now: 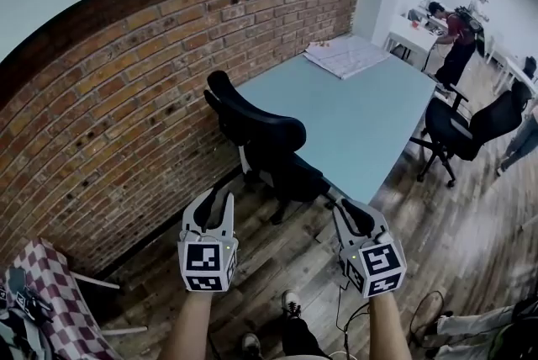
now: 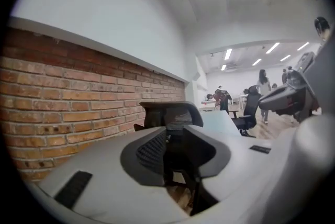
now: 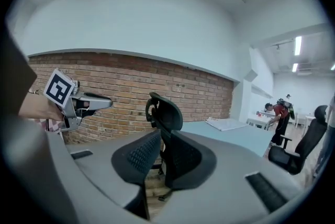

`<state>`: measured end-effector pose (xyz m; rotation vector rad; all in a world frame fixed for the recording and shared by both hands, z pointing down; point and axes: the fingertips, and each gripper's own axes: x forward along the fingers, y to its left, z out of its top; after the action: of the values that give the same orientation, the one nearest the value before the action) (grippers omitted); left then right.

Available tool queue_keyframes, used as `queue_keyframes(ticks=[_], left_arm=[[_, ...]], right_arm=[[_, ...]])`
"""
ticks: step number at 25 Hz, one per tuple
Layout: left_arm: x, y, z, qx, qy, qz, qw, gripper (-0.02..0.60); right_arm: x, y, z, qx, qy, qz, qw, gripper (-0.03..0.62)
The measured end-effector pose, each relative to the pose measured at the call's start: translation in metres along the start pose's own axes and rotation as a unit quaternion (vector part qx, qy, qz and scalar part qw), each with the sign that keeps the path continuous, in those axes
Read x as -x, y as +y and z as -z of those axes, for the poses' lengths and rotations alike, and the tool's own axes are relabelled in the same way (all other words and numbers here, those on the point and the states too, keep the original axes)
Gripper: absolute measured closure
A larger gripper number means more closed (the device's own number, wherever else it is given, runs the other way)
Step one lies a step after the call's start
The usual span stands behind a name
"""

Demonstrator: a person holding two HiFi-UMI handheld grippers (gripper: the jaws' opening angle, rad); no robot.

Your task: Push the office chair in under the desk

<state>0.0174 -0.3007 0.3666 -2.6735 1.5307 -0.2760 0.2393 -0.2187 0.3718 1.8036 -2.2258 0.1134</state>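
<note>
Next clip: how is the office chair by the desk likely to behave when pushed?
The office chair probably rolls easily on the wooden floor, though its wheels are hard to see. Pushed high on its tall back, it may swivel or tilt rather than go straight under the desk.

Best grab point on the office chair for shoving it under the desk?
Probably the backrest, at its top edge, one jaw on each face, coming from the brick wall side. It stands upright along the desk edge, rear face turned away from the desk, seat toward it.
</note>
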Motion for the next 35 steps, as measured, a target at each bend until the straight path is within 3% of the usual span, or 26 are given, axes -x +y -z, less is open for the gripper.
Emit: queue_keyframes(ticks=[3,9,23,35], left_arm=[[0.025,-0.01,-0.012,-0.029,-0.006,0.023,0.9993,0.488],[0.073,-0.016,-0.027,-0.005,-0.023,0.061,0.9979,0.502],[0.159,-0.02,-0.054,-0.004,-0.06,0.1,0.9932,0.569],[0.207,-0.027,-0.083,-0.034,-0.08,0.132,0.9874,0.569]], right_arm=[[0.02,0.014,-0.011,0.001,-0.006,0.005,1.0,0.513],[0.057,0.044,-0.029,0.003,-0.024,0.018,1.0,0.545],[0.129,0.1,-0.059,0.004,-0.051,0.029,0.998,0.576],[0.173,0.13,-0.091,-0.007,-0.072,0.031,0.997,0.579]])
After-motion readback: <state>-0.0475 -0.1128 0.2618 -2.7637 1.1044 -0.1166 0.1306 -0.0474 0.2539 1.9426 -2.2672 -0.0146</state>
